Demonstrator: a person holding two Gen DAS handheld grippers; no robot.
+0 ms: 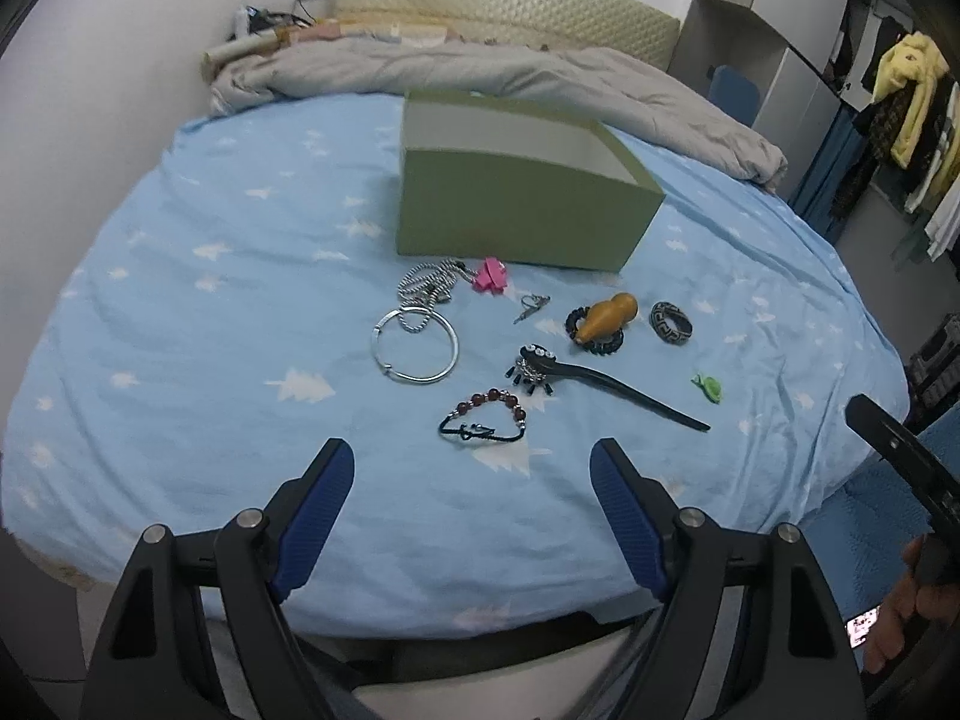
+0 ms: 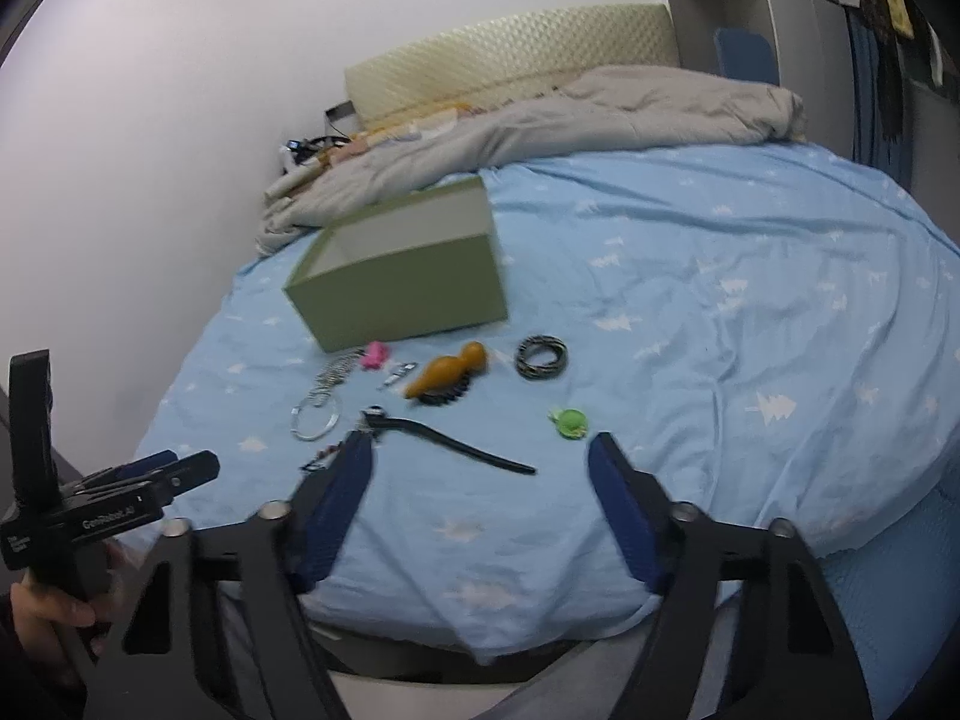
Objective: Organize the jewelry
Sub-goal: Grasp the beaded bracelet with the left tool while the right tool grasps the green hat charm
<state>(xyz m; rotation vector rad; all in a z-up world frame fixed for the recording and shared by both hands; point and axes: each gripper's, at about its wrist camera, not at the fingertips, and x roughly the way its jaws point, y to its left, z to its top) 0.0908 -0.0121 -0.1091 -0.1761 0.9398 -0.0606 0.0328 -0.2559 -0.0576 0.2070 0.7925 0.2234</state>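
Note:
Jewelry lies spread on the blue bed sheet in front of an open green box (image 1: 528, 204) (image 2: 402, 276). My left gripper (image 1: 471, 468) hangs open just short of a beaded bracelet (image 1: 486, 417), with a silver bangle (image 1: 416, 348) and a chain (image 1: 429, 285) beyond it. My right gripper (image 2: 480, 456) is open above the sheet with nothing between its pads. Its left finger (image 2: 354, 468) overlaps the head of a black hairpin (image 2: 450, 438), and a small green piece (image 2: 569, 422) lies just past the tips. An orange gourd (image 2: 447, 375) rests on a black hair tie.
A patterned bangle (image 1: 671, 321), a pink piece (image 1: 489, 276) and a small metal charm (image 1: 531, 306) lie near the box. A grey quilt (image 1: 480, 72) is bunched along the headboard. Clothes (image 1: 912, 114) hang at the right. The bed's near edge runs under both grippers.

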